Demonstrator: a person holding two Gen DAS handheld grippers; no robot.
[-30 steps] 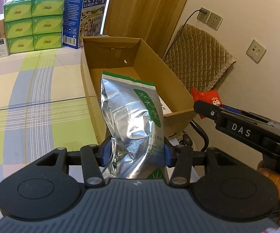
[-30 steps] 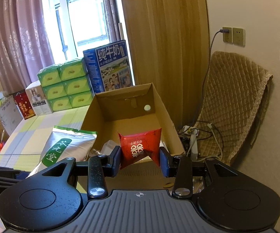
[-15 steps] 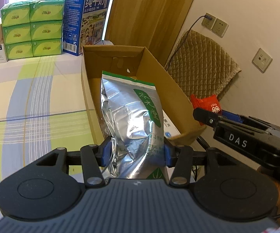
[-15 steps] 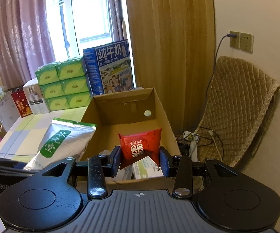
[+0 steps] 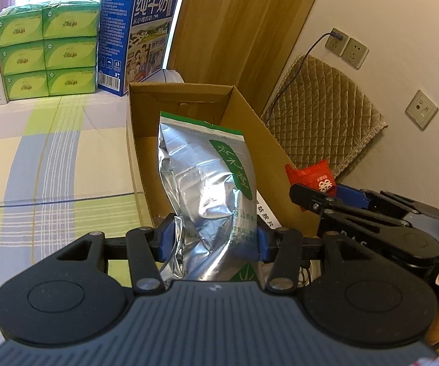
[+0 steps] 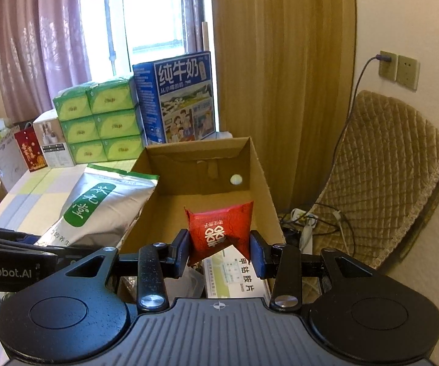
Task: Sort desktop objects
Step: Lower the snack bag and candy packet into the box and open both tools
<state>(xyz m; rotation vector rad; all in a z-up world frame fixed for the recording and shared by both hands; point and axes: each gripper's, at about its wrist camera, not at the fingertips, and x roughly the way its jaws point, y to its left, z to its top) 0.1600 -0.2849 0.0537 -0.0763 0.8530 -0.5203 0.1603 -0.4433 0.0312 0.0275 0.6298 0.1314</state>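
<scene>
Both tools are full. The left gripper (image 5: pixel 212 241) has its blue pads pressed in against the crumpled lower part of a silver foil pouch (image 5: pixel 207 183) with a green label, and the pouch stands up out of the grip, leaning over the near end of an open cardboard box (image 5: pixel 250 116). From the right wrist view the same pouch (image 6: pixel 103 210) hangs over the box's left wall, its top edge reaching past the rim. The right gripper (image 6: pixel 219 251) is closed on a small red packet (image 6: pixel 219 228) with white characters, pinched by its lower corners and held in the air above the near end of the box (image 6: pixel 259 170). Beneath the red packet, inside the box, lies a white and green medicine carton (image 6: pixel 234 277) with printed characters, and beside it something clear and crinkled that I cannot make out. From the left wrist view the right gripper (image 5: pixel 320 189) comes in from the right, its red packet (image 5: pixel 314 177) level with the box's right wall. The box sits on a checked green, yellow and blue cloth (image 5: pixel 51 164). Behind it are stacked green tissue packs (image 5: pixel 48 48) and a tall blue milk carton case (image 5: pixel 137 36), and a quilted tan chair (image 6: pixel 396 164) stands against the wall to the right.
</scene>
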